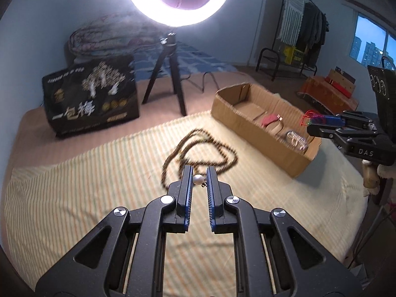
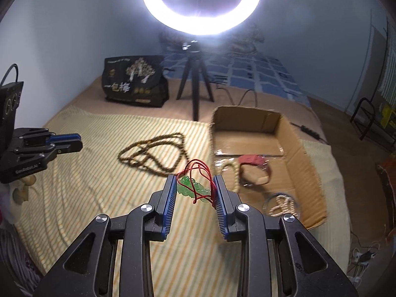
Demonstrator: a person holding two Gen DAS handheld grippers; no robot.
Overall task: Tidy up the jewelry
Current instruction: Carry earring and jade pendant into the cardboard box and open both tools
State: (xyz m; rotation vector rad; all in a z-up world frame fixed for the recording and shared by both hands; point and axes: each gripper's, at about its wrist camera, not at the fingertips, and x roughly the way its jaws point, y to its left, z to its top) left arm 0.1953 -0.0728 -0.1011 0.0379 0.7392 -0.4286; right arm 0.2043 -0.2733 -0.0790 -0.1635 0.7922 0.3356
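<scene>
Green jade-like pendant on red cord point(image 2: 194, 188) sits pinched in my right gripper point(image 2: 195, 190); the brown cardboard box point(image 2: 309, 158) lies ahead-right of it. My left gripper point(image 1: 199, 179), farther off, pinches a white pearl earring point(image 1: 198, 179).

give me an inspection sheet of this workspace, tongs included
surface: bed under a yellow-striped cloth.
job's things: long brown bead necklace loose on the cloth; open cardboard box holding bead bracelets and a red pouch.
clutter: black printed bag; folded quilt.
grippers: left tongs shut on a white pearl piece; right tongs shut on a green jade-like pendant on red cord.
cables: black lead behind the box.
surroundings: ring light on a black tripod; clothes rack; window.
</scene>
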